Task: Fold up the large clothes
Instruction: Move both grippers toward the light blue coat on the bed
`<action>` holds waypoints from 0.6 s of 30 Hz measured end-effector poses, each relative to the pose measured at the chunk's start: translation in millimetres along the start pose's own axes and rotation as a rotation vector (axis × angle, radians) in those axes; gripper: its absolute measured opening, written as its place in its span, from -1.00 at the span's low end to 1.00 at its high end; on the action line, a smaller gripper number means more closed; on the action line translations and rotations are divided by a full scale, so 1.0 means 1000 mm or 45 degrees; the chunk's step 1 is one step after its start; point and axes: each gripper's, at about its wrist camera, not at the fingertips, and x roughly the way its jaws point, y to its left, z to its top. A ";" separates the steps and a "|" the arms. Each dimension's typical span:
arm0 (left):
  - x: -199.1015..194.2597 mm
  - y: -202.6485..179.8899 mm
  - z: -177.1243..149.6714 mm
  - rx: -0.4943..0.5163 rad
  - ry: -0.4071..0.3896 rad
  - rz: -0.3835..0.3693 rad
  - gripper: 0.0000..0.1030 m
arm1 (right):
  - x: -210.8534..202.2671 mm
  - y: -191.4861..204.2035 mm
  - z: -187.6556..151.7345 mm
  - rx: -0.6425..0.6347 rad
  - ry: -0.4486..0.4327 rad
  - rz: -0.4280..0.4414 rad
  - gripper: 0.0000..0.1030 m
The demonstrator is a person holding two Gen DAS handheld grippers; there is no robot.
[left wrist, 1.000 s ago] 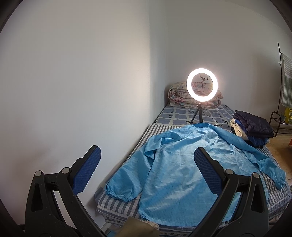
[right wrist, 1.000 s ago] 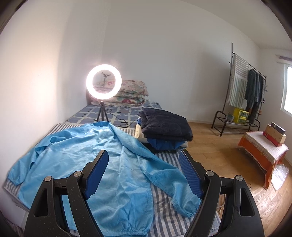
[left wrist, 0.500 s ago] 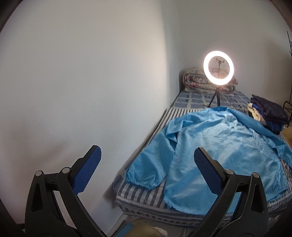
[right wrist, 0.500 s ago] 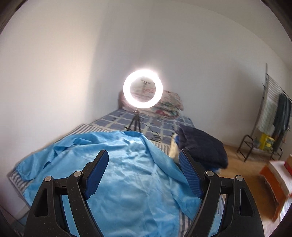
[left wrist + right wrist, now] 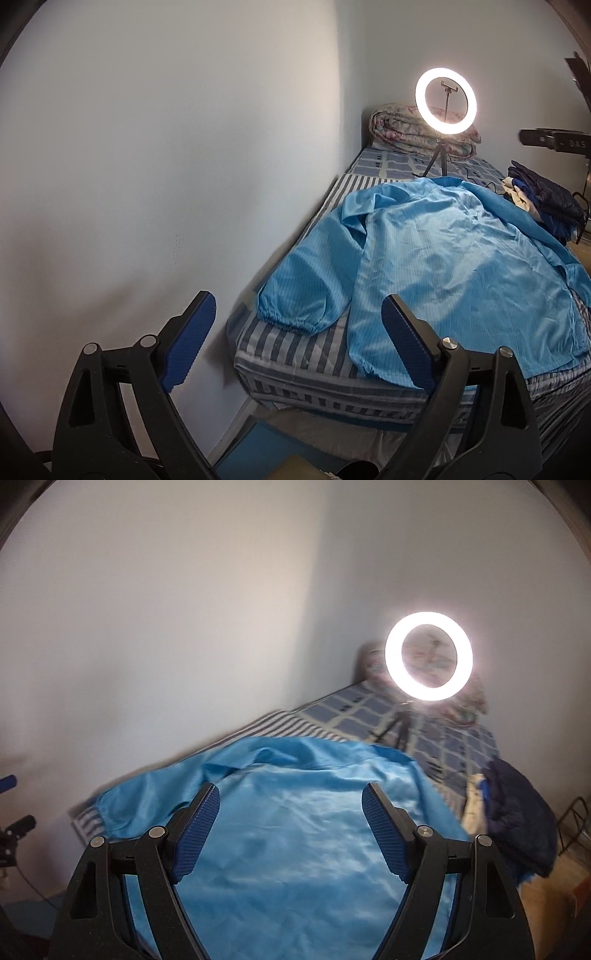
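Left wrist: left gripper [image 5: 299, 321] unclenched, jaws closing on nothing; blue coat [image 5: 443, 266] spread flat on striped bed [image 5: 295, 350] at two o'clock.
Right wrist: right gripper [image 5: 291, 814] released, empty, above coat at six o'clock.

A light blue shiny coat [image 5: 443, 266] lies spread on the striped bed [image 5: 295, 350]; beyond it stands a glowing ring light [image 5: 446, 101], a dark folded clothes pile [image 5: 543, 199] at right.

Light blue jacket [image 5: 454, 266] lies on a blue-and-white striped sheet [image 5: 291, 350]; beside it, navy folded clothes [image 5: 546, 199].
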 end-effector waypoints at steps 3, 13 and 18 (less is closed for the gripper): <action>0.007 0.006 -0.007 -0.030 0.021 -0.011 0.81 | 0.025 0.021 0.005 -0.039 0.060 0.114 0.54; 0.018 0.024 -0.024 -0.052 0.045 0.036 0.81 | 0.110 0.089 0.013 0.002 0.267 0.485 0.54; 0.021 0.031 -0.033 -0.056 0.073 0.008 0.81 | 0.156 0.127 0.011 0.071 0.416 0.631 0.54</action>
